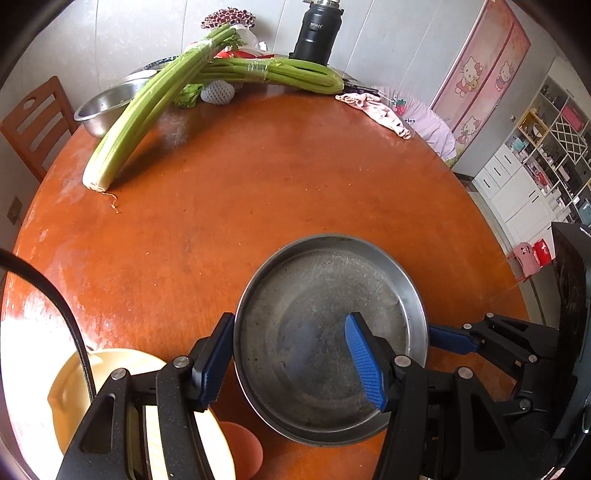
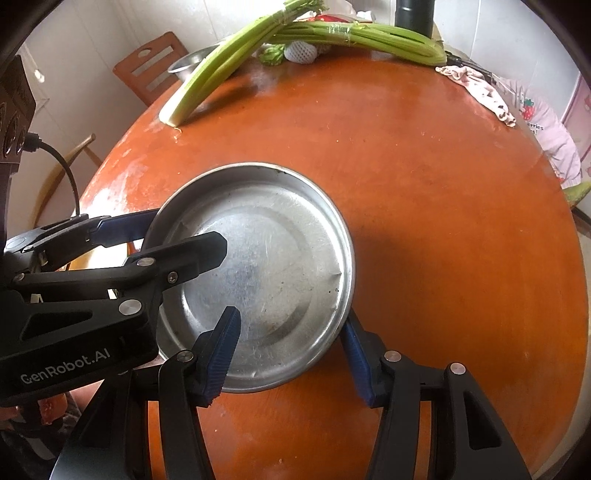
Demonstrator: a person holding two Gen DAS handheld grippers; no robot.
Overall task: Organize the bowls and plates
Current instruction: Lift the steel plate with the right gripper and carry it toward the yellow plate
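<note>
A round steel plate (image 1: 325, 325) lies on the orange table; it also shows in the right wrist view (image 2: 266, 258). My left gripper (image 1: 291, 362) is open, its jaws straddling the plate's left rim, one finger outside and one over the plate. My right gripper (image 2: 291, 350) is open, straddling the plate's right rim; it shows in the left wrist view (image 1: 454, 338) at the plate's right side. A cream-yellow dish (image 1: 74, 391) sits under my left gripper at the near left. A steel bowl (image 1: 107, 107) stands at the far left.
Two celery bunches (image 1: 147, 110) lie across the far side, with a black flask (image 1: 317, 33), a foam-netted fruit (image 1: 218, 92), flowers and pink cloth (image 1: 376, 110). A wooden chair (image 1: 33, 122) stands beyond the table's left edge.
</note>
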